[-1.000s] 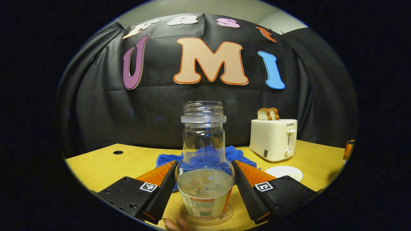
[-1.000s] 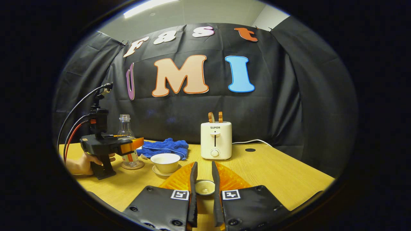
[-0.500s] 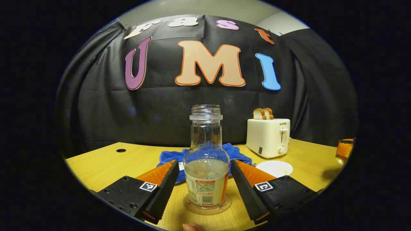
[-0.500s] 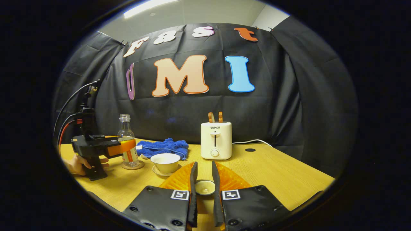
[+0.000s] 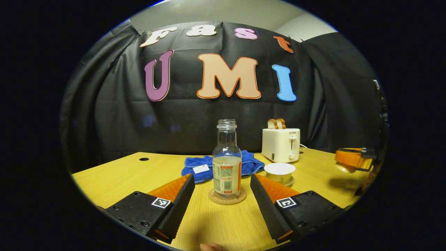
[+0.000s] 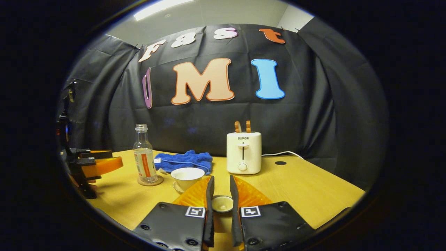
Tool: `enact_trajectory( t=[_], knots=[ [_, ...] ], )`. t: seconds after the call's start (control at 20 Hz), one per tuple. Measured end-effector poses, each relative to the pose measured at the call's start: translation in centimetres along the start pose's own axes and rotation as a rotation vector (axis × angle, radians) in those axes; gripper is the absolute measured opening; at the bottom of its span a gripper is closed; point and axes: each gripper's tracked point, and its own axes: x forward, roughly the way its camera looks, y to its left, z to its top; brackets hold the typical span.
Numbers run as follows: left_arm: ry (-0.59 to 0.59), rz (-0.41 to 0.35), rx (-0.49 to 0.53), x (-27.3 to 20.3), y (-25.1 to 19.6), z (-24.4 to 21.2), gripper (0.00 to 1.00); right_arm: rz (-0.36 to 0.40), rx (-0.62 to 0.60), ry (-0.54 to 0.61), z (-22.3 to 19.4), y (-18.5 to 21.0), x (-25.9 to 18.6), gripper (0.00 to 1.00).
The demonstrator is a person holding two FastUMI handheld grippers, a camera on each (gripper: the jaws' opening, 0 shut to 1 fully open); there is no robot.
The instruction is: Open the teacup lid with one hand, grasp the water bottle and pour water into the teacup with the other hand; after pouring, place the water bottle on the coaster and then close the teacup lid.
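The clear water bottle [image 5: 226,164], with some water in it, stands upright on a round cork coaster [image 5: 227,197]. My left gripper [image 5: 221,177] is open and pulled back from the bottle, touching nothing. The white teacup [image 5: 279,172] sits lidless on its saucer to the right of the bottle. In the right gripper view, my right gripper [image 6: 221,179] is shut on the small white teacup lid [image 6: 222,204], held in front of the teacup [image 6: 188,175]. The bottle [image 6: 144,157] and the left gripper [image 6: 99,164] stand to the left there.
A white toaster [image 6: 244,157] with two bread slices stands at the back, its cord trailing right. A blue cloth [image 6: 184,161] lies behind the teacup and bottle. The wooden table [image 6: 306,188] has cable holes near the back edge.
My left gripper has backed away from the bottle, which stays on the coaster. The right gripper has kept hold of the lid and barely moved.
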Motion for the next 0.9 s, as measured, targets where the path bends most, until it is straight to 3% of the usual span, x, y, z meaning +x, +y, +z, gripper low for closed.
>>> enact_trajectory(
  t=[0.35, 0.7, 0.9],
  knots=[
    [0.002, -0.012, 0.001, -2.9, 0.6, 0.1, 0.93, 0.103, 0.003, 0.001, -0.3, 6.1, 7.3, 0.22],
    [0.003, -0.036, 0.002, -3.1, 0.3, 0.2, 0.94, 0.068, -0.003, 0.039, -1.1, 7.1, 13.7, 0.23],
    [0.006, -0.036, 0.001, -3.2, 0.3, 0.1, 0.94, 0.072, -0.025, 0.066, -1.5, 8.0, 15.2, 0.23]
  ],
)
